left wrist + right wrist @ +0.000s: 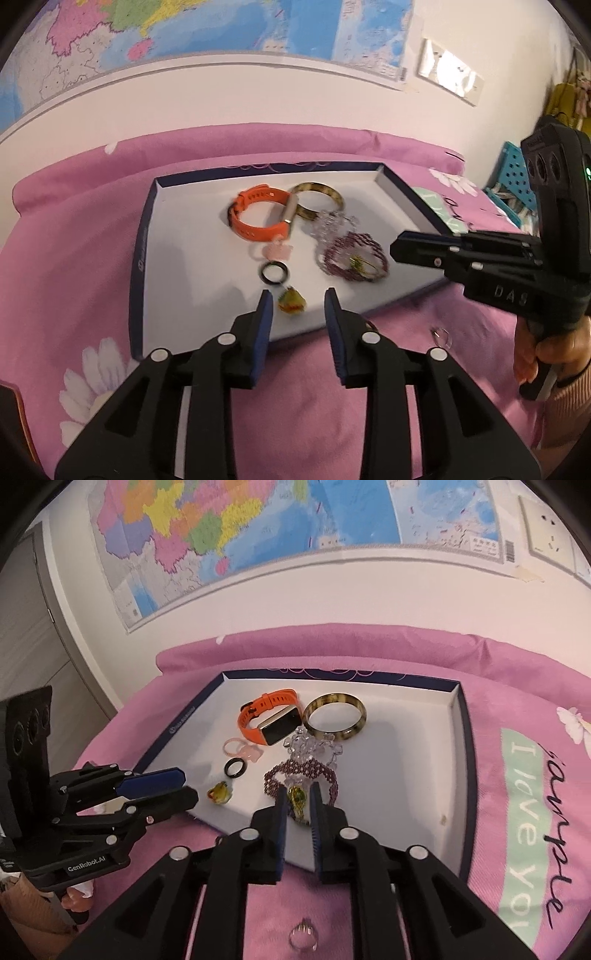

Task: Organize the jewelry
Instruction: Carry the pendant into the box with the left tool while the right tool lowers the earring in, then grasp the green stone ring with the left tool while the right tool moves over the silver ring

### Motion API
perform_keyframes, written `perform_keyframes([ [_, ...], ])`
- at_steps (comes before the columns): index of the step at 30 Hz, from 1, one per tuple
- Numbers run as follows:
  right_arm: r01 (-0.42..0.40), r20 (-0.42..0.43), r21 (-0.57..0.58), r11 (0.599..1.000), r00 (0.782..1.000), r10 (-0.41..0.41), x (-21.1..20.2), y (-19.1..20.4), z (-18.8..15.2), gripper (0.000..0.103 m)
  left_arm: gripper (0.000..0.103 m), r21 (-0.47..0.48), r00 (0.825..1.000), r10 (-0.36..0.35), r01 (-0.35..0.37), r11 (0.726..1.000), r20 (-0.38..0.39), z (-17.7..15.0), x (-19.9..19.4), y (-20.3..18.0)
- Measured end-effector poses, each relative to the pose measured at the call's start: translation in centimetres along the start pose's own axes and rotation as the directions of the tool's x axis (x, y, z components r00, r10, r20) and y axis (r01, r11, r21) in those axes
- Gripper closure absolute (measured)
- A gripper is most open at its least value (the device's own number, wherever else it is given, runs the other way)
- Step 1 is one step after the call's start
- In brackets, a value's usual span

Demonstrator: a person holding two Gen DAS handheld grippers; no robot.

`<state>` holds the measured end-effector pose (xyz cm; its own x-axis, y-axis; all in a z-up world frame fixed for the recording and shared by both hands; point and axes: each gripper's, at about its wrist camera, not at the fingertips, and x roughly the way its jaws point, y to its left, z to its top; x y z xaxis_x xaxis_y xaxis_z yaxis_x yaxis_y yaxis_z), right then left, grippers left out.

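- A pink quilt (406, 657) with a daisy print covers the bed, and a wall map (258, 535) hangs behind it.
- A shallow white tray (424, 775) with a dark blue rim lies on the quilt and holds most of the jewelry.
- The left gripper (298, 301) hovers over the tray's near edge, its blue-padded jaws parted with nothing between them; a small yellow-green charm (291, 302) lies on the tray floor just beyond the tips.
- The right gripper (298, 799) hangs over the near part of the tray, jaws narrowly apart, with a green-gold pendant (298, 797) seen in the gap; whether the pads touch it I cannot tell.
- An orange smartwatch (271, 716) stands on its strap toward the back of the tray.
- A mottled olive bangle (334, 718) lies flat just beside the watch.
- A purple beaded bracelet (301, 775) lies at mid-tray, with a clear crystal bracelet (314, 747) touching its far side.
- A pink ring (240, 749) and a black ring (235, 767) lie close together in front of the watch.
- A silver ring (303, 936) lies on the quilt outside the tray.
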<state>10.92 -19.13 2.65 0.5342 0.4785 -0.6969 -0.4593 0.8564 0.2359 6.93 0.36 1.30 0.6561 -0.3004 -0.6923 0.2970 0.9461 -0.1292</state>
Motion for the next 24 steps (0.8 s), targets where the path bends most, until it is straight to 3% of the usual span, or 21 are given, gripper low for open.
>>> perform_keyframes([
  [5,-0.013,0.006,-0.01,1.0,1.0,0.013,-2.1,0.0,-1.4,0.078,0.062,0.046,1.0,-0.026,0.026,0.999,0.011,-1.2,-1.2,-1.3],
  [11,-0.024,-0.024,-0.014,1.0,0.999,0.024,-3.2,0.1,-3.8,0.076,0.062,0.078,0.999,-0.047,0.048,0.996,-0.018,-2.4,-0.8,-2.7],
  [24,-0.026,-0.062,0.047,0.999,0.998,0.029,-3.0,-1.2,-6.1,0.072,0.068,0.005,0.989,-0.104,0.105,0.994,-0.104,-2.1,2.5,-3.0],
])
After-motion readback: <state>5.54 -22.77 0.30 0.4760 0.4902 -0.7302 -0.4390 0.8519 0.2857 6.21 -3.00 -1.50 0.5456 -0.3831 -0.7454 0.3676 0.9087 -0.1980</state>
